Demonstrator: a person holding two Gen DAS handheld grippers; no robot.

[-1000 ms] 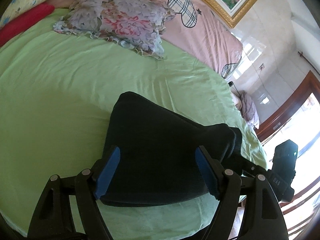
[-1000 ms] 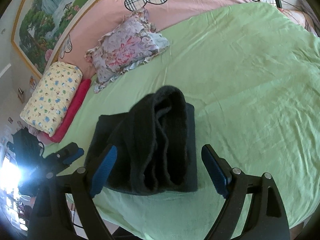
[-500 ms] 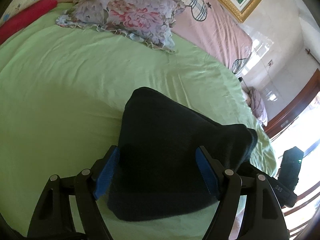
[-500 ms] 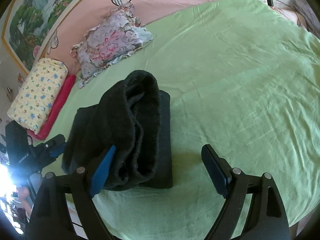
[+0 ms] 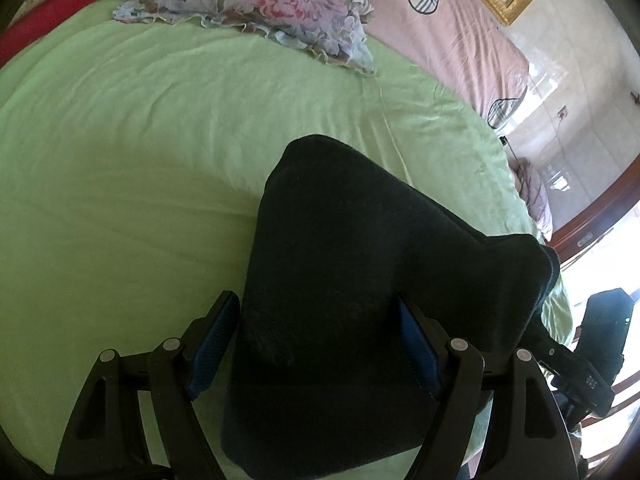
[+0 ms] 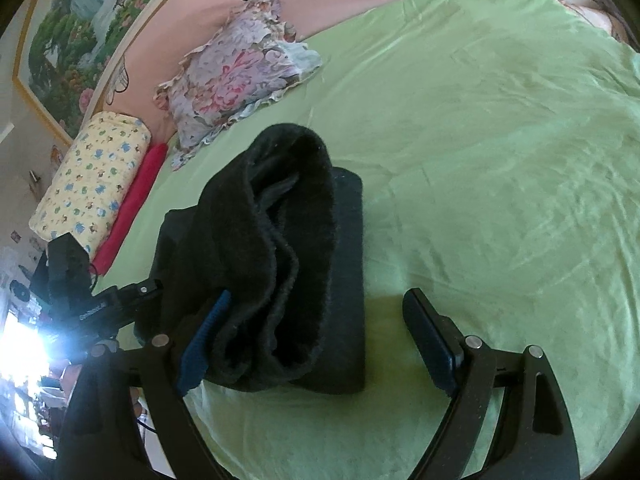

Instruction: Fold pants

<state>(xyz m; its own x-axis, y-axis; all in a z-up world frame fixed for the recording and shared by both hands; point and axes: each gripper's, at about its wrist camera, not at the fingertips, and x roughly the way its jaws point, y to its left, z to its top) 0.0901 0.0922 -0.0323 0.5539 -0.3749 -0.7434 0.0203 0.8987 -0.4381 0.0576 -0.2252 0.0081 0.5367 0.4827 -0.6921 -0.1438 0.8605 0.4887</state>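
The black pants (image 5: 360, 280) lie folded in a thick stack on the green bed sheet (image 5: 140, 160). In the right wrist view the pants (image 6: 280, 260) show rolled layered edges at the near end. My left gripper (image 5: 320, 344) is open, its blue pads on either side of the stack's near end. My right gripper (image 6: 324, 344) is open; the stack's end lies between its fingers, close against the left pad (image 6: 200, 340). The left gripper also shows in the right wrist view (image 6: 104, 308), beyond the pants.
A floral pillow (image 6: 236, 80) lies at the head of the bed, with a yellow patterned pillow (image 6: 88, 180) and a red roll (image 6: 132, 204) beside it. A pink headboard cover (image 5: 460, 40) is behind. The bed edge is near both grippers.
Both grippers stayed open. The left gripper moved forward over the pants. The right gripper shifted right, so the stack now sits against its left pad.
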